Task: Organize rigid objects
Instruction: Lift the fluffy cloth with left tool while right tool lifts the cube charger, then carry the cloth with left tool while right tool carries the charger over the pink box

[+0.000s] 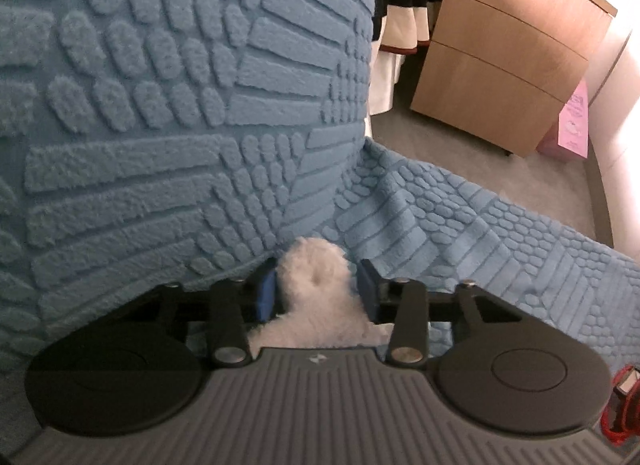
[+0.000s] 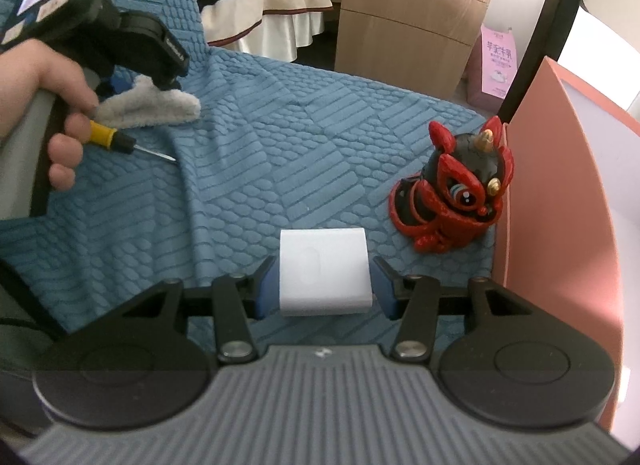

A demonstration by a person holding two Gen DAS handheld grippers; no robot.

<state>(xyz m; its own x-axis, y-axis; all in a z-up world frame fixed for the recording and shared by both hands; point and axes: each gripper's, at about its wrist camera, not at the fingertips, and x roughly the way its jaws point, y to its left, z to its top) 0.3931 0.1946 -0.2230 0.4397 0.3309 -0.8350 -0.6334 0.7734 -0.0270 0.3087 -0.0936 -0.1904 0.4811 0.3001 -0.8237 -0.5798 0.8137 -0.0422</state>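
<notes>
Your left gripper (image 1: pixel 318 289) has its blue pads pinching a white fluffy toy (image 1: pixel 316 297), close against the upright blue cushion (image 1: pixel 160 105) at the far left of the sofa seat (image 2: pixel 300 137). In the right wrist view, that toy shows as a grey-white tuft under the left gripper, with a yellow-handled screwdriver (image 2: pixel 116 139) lying just beside your left hand (image 2: pixel 52 105). Your right gripper (image 2: pixel 323 285) grips a white block (image 2: pixel 323 271) between its fingers, low over the seat. A red and black lion figurine (image 2: pixel 456 193) stands to the right, touching the pink box (image 2: pixel 560 205).
</notes>
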